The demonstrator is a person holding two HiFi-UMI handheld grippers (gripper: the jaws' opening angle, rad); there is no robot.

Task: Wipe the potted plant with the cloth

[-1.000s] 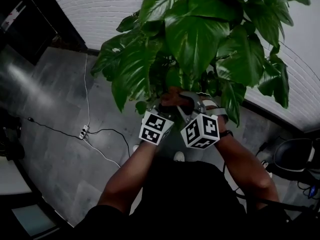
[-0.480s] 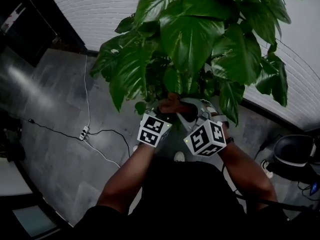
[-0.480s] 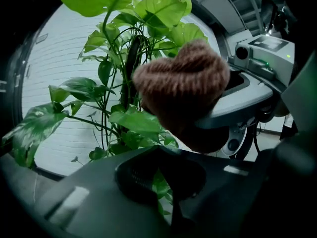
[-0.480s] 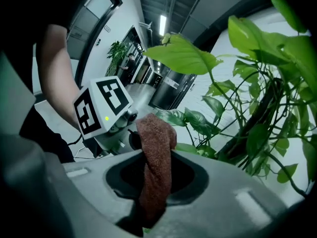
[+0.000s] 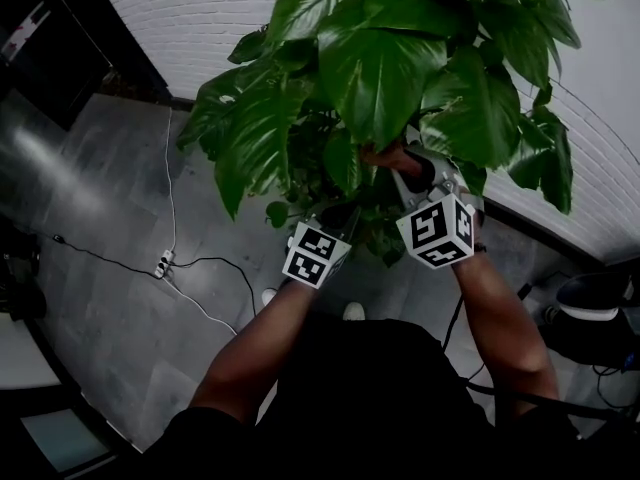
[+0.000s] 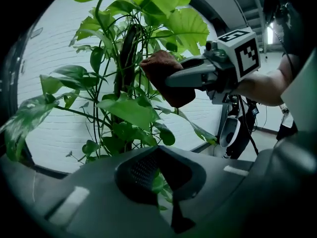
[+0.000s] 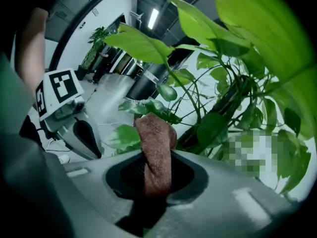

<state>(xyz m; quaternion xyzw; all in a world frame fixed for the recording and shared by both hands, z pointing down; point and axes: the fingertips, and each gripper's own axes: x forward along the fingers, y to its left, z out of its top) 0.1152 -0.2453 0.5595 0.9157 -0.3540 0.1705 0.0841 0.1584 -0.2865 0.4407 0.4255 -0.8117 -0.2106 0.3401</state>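
The potted plant point(image 5: 380, 68) fills the top of the head view with broad green leaves; its pot is hidden. My right gripper point(image 5: 397, 165) is raised among the leaves, shut on a brown cloth point(image 5: 378, 154). In the right gripper view the cloth point(image 7: 156, 148) sticks up from the jaws point(image 7: 156, 175). The left gripper view shows that cloth point(image 6: 166, 78) next to the plant's central stem point(image 6: 126, 48). My left gripper point(image 5: 335, 223) stays lower, under the foliage. Its jaws point(image 6: 161, 185) stand nearly together with a small leaf point(image 6: 158, 181) between them.
A white cable with a power strip point(image 5: 165, 263) lies on the grey tiled floor at left. A white brick wall point(image 5: 200, 8) stands behind the plant. A dark chair-like object point(image 5: 600, 308) sits at the right edge. The person's shoes point(image 5: 350, 311) are below the grippers.
My right gripper has risen up and to the right with the cloth, from beside the left gripper into the leaves. The left gripper has barely moved.
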